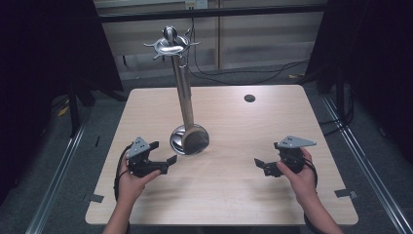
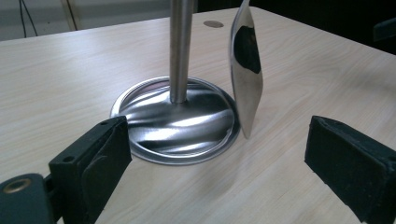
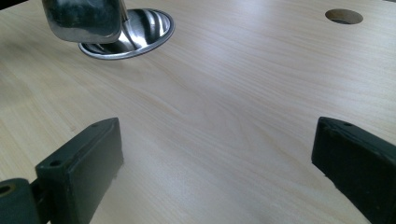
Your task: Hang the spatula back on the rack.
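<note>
A shiny metal utensil stand (image 1: 189,140) rests on its round base near the middle of the wooden table (image 1: 234,195), its pole rising to a hooked top (image 1: 171,45). From a hook hangs a flat steel spatula; its blade (image 2: 246,70) dangles just above the base rim and also appears as the blade (image 3: 84,18). My left gripper (image 1: 164,151) sits left of the base, open and aimed at the base (image 2: 177,121), jaws wide with nothing between them (image 2: 219,154). My right gripper (image 1: 267,153) is at the table's right, open and empty over bare wood (image 3: 217,154).
A round cable hole (image 1: 249,98) lies at the back right of the table, seen too as the hole (image 3: 343,16). Cables run over the floor behind the table. Dark curtains and frame rails flank both sides.
</note>
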Demonstrator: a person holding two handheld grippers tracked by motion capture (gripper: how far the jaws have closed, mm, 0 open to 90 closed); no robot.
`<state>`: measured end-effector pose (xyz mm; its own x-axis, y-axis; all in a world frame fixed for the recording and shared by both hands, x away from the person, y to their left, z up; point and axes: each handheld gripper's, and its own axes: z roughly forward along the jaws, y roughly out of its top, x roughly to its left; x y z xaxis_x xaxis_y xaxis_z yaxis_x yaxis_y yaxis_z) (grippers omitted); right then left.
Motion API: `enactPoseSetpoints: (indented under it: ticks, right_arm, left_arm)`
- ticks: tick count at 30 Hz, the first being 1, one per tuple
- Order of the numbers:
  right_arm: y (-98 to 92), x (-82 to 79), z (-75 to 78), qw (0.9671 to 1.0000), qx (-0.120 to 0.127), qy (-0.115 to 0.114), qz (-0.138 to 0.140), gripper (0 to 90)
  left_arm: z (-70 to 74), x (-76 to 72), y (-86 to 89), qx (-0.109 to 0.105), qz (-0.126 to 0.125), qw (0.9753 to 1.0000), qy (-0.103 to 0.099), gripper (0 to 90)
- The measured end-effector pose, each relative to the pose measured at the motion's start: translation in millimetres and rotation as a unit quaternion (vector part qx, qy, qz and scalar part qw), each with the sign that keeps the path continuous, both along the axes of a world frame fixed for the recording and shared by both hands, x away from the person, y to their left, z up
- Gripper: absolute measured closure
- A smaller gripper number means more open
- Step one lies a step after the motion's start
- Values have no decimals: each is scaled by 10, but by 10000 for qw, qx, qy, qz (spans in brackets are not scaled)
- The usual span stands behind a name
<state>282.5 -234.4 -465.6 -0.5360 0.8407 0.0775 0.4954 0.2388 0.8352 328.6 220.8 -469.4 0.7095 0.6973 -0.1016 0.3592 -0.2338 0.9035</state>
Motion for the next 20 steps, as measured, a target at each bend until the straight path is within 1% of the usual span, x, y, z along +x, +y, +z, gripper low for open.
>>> enactPoseSetpoints:
  ticks: [3,4,5,6,10,15,16,17,20]
  right_arm:
    - [2,-2,-8,10000,-24,20,8,19]
    - [1,-1,-12,10000,-38,23,-3,19]
    - [-4,1,-18,10000,-58,20,-6,19]
    - [-10,3,-24,10000,-60,30,9,19]
    - [-21,12,-58,9999,-77,65,-22,19]
    - [-24,13,-84,9999,-113,95,-10,19]
    - [-22,12,-89,9999,-125,112,-4,19]
    - [-21,11,-95,9998,-141,117,-1,19]
    - [-34,9,-116,9997,-176,166,44,19]
  left_arm:
    - [-35,12,32,74,32,10000,6,70]
    - [-51,15,43,57,33,10000,51,70]
    - [-64,17,47,43,89,9999,69,70]
    - [-75,22,55,44,94,9999,75,70]
    - [-121,32,95,123,141,9997,136,71]
    - [-162,49,122,133,193,9995,224,71]
    - [-175,58,123,150,181,9995,223,71]
    - [-183,65,122,177,222,9993,234,71]
    - [-202,83,119,261,272,9988,316,73]
